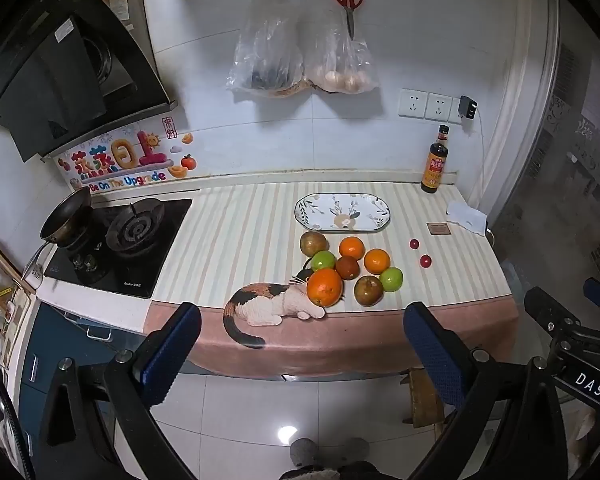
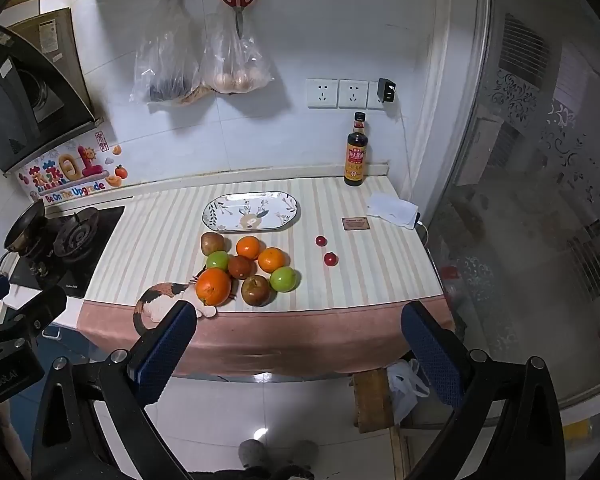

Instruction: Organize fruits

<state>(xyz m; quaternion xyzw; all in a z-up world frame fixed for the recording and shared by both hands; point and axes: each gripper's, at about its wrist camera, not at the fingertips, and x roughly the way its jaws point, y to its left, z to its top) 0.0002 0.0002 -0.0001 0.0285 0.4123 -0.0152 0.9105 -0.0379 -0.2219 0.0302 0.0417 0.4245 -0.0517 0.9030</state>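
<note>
Both grippers wide apart, holding nothing, off the counter's front edge.
Left gripper (image 1: 300, 344) and right gripper (image 2: 300, 340) sit short of the fruit pile (image 1: 348, 268), which lies just in front of the plate (image 1: 382, 216). Wall sticker (image 1: 126, 182) behind-left of plate reads "Be On The Upgrade"; "DAS" printed on one gripper.

The left tool (image 1: 300, 332) is held level, its two blue-padded fingers (image 1: 172, 350) spread wide apart with nothing between them. The right tool (image 2: 300, 332) takes the same pose, fingers (image 2: 164, 354) parted wide and gripping nothing. Both hang in the air, side by side and apart; each one's black frame shows at the edge of the other's view.
</note>
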